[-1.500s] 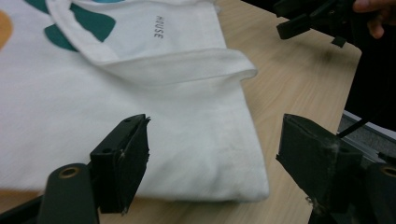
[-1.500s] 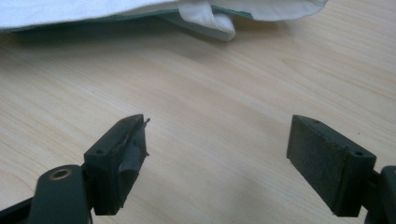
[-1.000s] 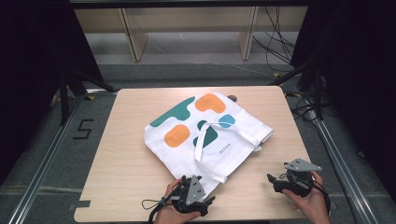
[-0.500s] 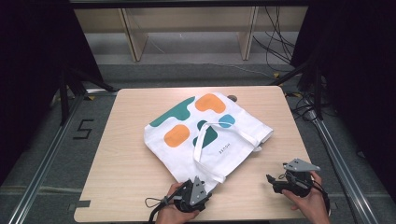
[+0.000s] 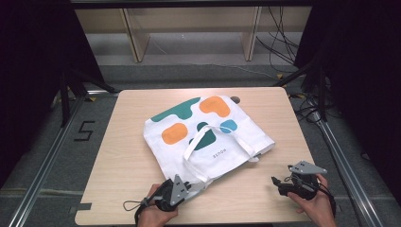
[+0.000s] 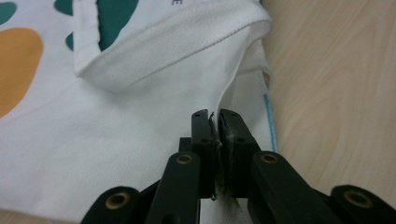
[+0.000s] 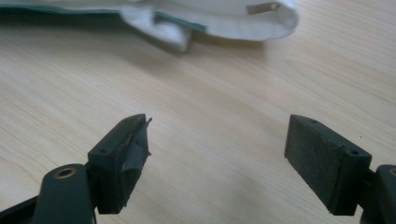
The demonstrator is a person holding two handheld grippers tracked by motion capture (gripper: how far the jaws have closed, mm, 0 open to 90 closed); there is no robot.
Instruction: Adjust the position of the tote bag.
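A: The white cloth tote bag (image 5: pixel 208 137) with green, orange and blue blobs printed on it lies flat in the middle of the pale wooden table (image 5: pixel 113 156), turned at a slant, its two white strap handles (image 5: pixel 201 142) folded over its face. We start at our left, then?

B: Yes. At the left, near the table's front edge, we have the left gripper (image 5: pixel 182 188) at the bag's nearest corner. In the left gripper view its black jaws have just been closing and now stand almost together, with a thin edge of the white fabric pinched between the pads (image 6: pixel 215 135).

A: So it has hold of the bag?

B: It does — the cloth rises from between the jaws in a taut fold toward the hemmed edge (image 6: pixel 187 42) above. A light blue line of stitching (image 6: pixel 268 121) runs down the fabric just to the right of the jaws, and bare wood lies beyond it.

A: And in the middle?

B: Small dark lettering (image 5: pixel 218 153) sits on the bag between the handles, too small for us to read. A small dark round thing (image 5: pixel 235 100) peeks out at the bag's far edge; we cannot tell what it is.

A: On to the right.

B: The right gripper (image 5: pixel 279 182) rests low at the front right of the table, well apart from the bag's right corner. In the right gripper view its jaws gape wide with only bare wood between them — it holds nothing. The bag's edge lies farther off, at the top of that view (image 7: pixel 224 18).
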